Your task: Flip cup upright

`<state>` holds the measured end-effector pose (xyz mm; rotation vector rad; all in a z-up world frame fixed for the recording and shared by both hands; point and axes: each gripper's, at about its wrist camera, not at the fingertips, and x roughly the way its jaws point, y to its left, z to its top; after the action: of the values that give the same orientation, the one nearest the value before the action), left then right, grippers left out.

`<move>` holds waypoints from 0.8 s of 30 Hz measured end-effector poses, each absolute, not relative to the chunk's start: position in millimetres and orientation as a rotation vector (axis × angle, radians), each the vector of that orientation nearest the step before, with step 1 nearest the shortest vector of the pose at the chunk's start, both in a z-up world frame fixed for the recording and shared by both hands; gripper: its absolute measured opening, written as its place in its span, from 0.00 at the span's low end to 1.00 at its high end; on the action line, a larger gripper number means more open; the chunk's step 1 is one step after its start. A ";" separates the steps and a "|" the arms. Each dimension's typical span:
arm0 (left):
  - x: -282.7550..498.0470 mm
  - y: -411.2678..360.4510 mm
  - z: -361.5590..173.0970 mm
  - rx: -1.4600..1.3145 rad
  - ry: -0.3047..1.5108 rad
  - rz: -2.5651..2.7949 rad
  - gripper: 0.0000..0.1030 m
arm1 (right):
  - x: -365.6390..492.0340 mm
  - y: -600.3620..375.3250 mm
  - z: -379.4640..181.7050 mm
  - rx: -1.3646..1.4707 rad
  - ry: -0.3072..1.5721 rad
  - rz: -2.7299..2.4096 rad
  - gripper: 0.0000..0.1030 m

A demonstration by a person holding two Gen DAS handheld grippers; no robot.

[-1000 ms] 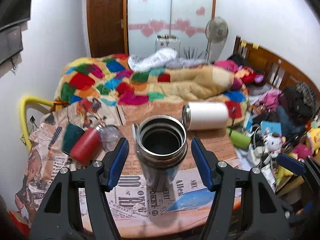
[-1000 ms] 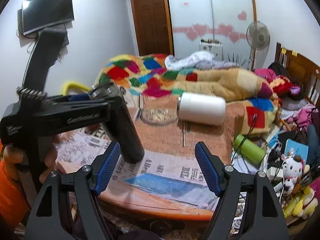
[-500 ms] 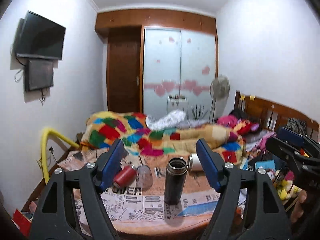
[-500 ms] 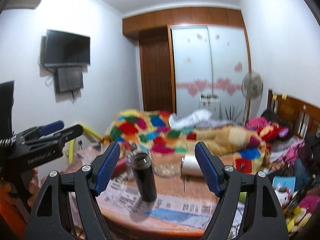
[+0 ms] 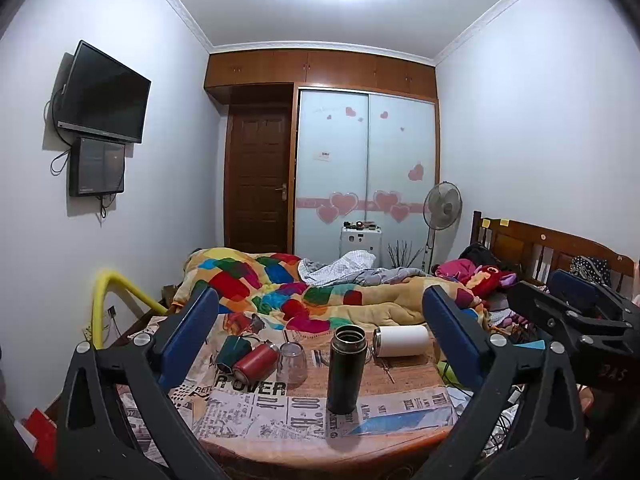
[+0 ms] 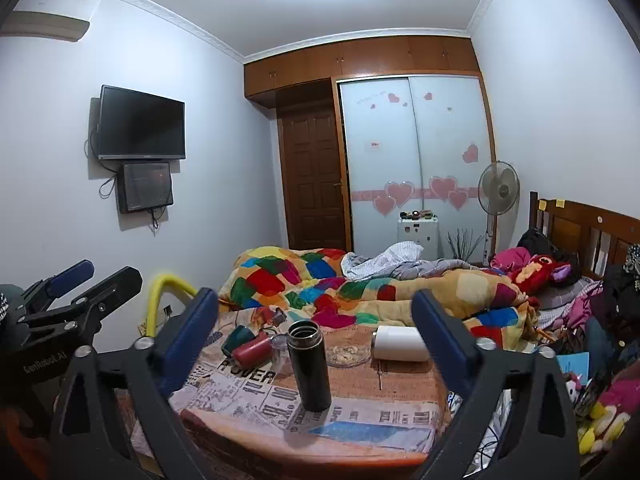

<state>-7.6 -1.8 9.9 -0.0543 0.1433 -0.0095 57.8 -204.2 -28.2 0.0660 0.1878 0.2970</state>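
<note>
Standing upright on the newspaper-covered table [image 5: 280, 436] is your black thermos cup [image 5: 346, 368], mouth open to the ceiling, lid off; it sits near the front edge on the printed sheets, touching nothing else. Your left gripper [image 5: 320, 340] is held well back from it with the blue pads spread wide and nothing between them; same story for your right gripper [image 6: 316, 332], jaws wide apart, empty, and off to the side of the left one.

Behind the cup, a white thermos [image 5: 402, 341] lies on its side toward the right; over on the left a red cup [image 5: 256, 362] and a dark green cup [image 5: 232, 352] are tipped over next to each other, with a clear glass [image 5: 292, 366] mouth-down just beside the red one. From the right wrist view there's also a glass dish [image 6: 347, 354] between the black cup and the white thermos. Past the table is the bed with a patchwork quilt [image 5: 280, 284]; a standing fan [image 5: 442, 206] is by the wardrobe.
</note>
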 end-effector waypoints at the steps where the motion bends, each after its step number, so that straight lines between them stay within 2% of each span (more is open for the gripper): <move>1: -8.4 -1.9 9.1 -0.054 0.146 -0.010 1.00 | 57.5 -205.3 -27.9 0.068 0.186 0.294 1.00; 24: -10.1 -6.3 3.8 -0.055 0.158 -0.004 1.00 | 47.3 -203.6 -30.0 0.033 0.187 0.283 1.00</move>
<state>-10.1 -6.3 3.8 -0.0549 0.1585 -0.0041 47.3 -203.6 -30.0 0.0334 0.1869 0.2829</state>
